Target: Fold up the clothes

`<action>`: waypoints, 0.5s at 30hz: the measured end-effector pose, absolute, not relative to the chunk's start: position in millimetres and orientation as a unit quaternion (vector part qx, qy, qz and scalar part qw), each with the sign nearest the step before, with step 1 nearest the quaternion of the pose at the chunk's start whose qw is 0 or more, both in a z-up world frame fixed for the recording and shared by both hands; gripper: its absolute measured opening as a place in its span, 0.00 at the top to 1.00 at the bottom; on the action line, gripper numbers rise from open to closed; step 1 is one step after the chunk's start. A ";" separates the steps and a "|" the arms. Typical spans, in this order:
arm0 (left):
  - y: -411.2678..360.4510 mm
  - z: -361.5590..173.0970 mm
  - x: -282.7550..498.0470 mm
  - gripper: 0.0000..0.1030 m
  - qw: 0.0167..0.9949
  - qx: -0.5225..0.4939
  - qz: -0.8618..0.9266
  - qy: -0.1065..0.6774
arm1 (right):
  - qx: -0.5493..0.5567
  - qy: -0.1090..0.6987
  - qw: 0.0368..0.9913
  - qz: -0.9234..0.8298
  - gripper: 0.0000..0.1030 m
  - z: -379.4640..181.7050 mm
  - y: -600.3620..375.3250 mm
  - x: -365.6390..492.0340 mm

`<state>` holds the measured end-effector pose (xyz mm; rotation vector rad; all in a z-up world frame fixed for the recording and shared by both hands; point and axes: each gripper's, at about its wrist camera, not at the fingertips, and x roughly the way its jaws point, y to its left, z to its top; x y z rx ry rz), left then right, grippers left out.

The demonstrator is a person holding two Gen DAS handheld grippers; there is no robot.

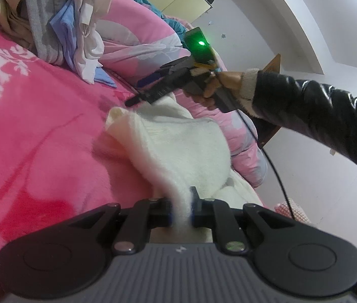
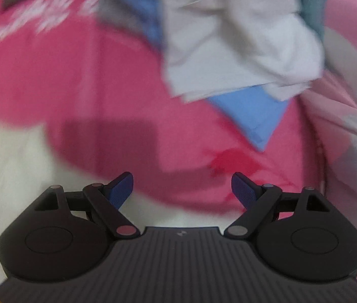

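Clamped between the jaws of our left gripper [image 1: 181,210] is one edge of the white fleecy garment [image 1: 178,146], and from that pinch the cloth runs away from us across the pink blanket [image 1: 39,131] to a raised, folded corner at its far end. That line — from our left grip out to the far corner — is the garment's long axis as we see it, and it points almost straight at our right gripper [image 1: 138,99], which the hand [image 1: 211,88] in the dark sleeve [image 1: 317,111] holds tilted steeply downward just beside that far end. From the left wrist view the right gripper's tip sits close above the cloth, though we cannot tell whether it touches. From the right wrist view its jaws stand wide apart with nothing between them [image 2: 182,189]; the blue pads [image 2: 121,189] frame only pink blanket, and the white garment shows as a blurred pale mass at the lower left of that view. So the free corner lies to the left of the right gripper's line, and we judge the coming grasp needs a shift that way — the right hand is plainly the nearer one. Beyond, a heap of unfolded clothes [image 1: 59,25] waits against the pink quilt [image 1: 138,38].
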<state>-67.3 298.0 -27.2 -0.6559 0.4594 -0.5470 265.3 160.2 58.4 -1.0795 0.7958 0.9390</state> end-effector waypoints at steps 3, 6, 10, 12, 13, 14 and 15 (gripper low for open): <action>297.9 -26.7 -68.6 0.88 0.888 -0.313 -0.261 0.214 | -0.450 0.398 0.727 0.332 0.16 46.7 162.0 284.7; 296.8 -24.8 -70.5 0.88 0.894 -0.307 -0.258 0.201 | -0.418 0.444 0.747 0.266 0.15 34.6 162.5 288.0; 292.2 -17.3 -79.6 0.88 0.906 -0.280 -0.268 0.169 | -0.366 0.446 0.792 0.201 0.15 54.2 169.5 277.3; 288.2 -12.5 -85.0 0.88 0.911 -0.263 -0.281 0.148 | -0.335 0.464 0.800 0.180 0.15 63.9 168.7 276.6; 285.5 -10.2 -87.9 0.88 0.913 -0.254 -0.288 0.139 | -0.321 0.477 0.801 0.168 0.15 67.4 168.0 277.1; 282.9 -7.9 -90.9 0.88 0.914 -0.245 -0.296 0.129 | -0.313 0.487 0.801 0.156 0.15 69.6 165.7 276.9; 279.7 -6.0 -93.4 0.88 0.916 -0.235 -0.302 0.121 | -0.307 0.497 0.799 0.145 0.15 69.6 161.5 277.4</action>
